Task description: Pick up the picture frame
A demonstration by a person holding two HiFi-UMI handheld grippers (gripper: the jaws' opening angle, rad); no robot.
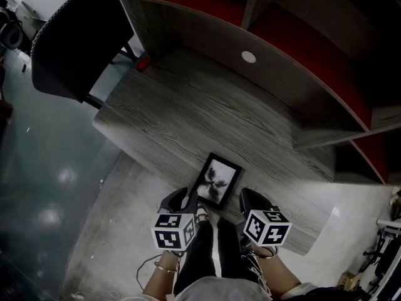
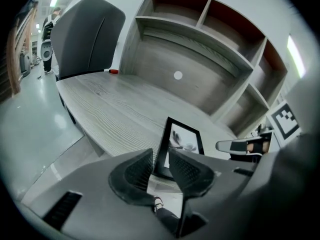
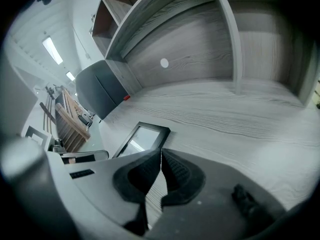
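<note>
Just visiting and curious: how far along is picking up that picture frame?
Done: the left gripper is at the picture frame, open jaws lined up with its near corner. In hand: nothing gripped; the frame lies on the desk. The right gripper is shut and empty. Remaining: close and lift.

Left gripper view: my left gripper covers the bottom corner of the picture frame; I cannot tell whether either pad touches its edge. The print behind the glass is too dim to make out. Head view: chair cut off by the top edge, shelves by the right edge, my arms by the bottom. Small red thing on the desk: too small to identify. Right gripper view: my right gripper hides the frame's near end.
</note>
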